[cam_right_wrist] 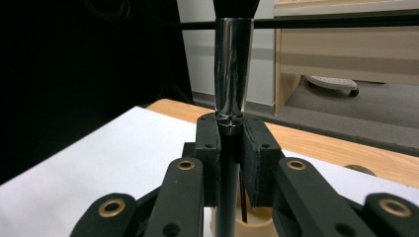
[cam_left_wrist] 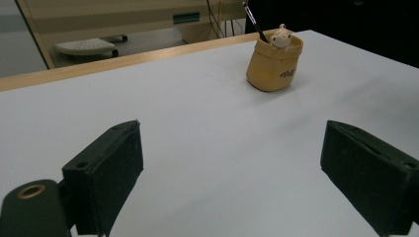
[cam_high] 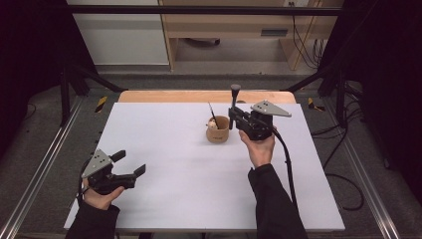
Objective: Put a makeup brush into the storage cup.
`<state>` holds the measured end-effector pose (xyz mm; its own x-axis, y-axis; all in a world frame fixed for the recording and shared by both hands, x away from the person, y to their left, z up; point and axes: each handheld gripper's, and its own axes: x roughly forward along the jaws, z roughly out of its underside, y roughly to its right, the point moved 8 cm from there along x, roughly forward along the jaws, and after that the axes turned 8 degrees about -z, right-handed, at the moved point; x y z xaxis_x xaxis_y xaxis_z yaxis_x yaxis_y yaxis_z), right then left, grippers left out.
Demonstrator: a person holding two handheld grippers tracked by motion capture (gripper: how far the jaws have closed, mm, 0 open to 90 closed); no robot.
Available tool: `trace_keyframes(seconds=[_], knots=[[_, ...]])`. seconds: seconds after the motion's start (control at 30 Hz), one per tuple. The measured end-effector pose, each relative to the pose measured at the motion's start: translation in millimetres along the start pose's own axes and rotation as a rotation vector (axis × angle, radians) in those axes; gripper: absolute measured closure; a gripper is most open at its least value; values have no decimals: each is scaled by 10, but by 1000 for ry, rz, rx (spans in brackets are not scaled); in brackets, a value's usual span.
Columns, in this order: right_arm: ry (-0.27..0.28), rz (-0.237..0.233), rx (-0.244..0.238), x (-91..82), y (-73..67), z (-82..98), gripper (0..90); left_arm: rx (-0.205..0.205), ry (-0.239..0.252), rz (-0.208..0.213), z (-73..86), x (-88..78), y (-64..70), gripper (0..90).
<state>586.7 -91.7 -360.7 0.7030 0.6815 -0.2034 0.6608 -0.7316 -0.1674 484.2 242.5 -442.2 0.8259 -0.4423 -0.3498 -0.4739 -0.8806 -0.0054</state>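
A tan cup [cam_high: 218, 130] stands on the white table top [cam_high: 174, 194] right of centre. In it are a thin dark-handled stick [cam_high: 212, 113] and a small cream figure [cam_high: 213, 125]. My right gripper [cam_high: 233, 115] hovers just right of the cup, shut on an upright brush [cam_high: 235, 97] with a black handle and silver ferrule [cam_right_wrist: 233, 69]. The right gripper [cam_right_wrist: 232, 148] has the cup's rim [cam_right_wrist: 257, 224] below its jaws. My left gripper [cam_high: 130, 163] rests at the front left, open and holding nothing. From the left gripper [cam_left_wrist: 232, 163], the cup [cam_left_wrist: 274, 66] sits far ahead to the right.
A wooden strip [cam_high: 204, 96] borders the table's far edge. Black frame poles [cam_high: 64, 74] stand at both far corners and cables [cam_high: 343, 164] lie on the floor to the right. A light wooden cabinet [cam_high: 234, 30] stands beyond the table.
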Motion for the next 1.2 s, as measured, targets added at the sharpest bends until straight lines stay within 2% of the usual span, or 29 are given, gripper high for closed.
trace_keyframes(seconds=[0.3,0.53,1.2], knots=[[-11,24,7,188,85,-1,793,5,16,24,-20,-15,-7,88],[-13,34,22,321,162,12,793,7,15,27,-20,-5,-4,88],[-46,77,52,662,368,206,793,13,19,35,-39,-14,15,89]])
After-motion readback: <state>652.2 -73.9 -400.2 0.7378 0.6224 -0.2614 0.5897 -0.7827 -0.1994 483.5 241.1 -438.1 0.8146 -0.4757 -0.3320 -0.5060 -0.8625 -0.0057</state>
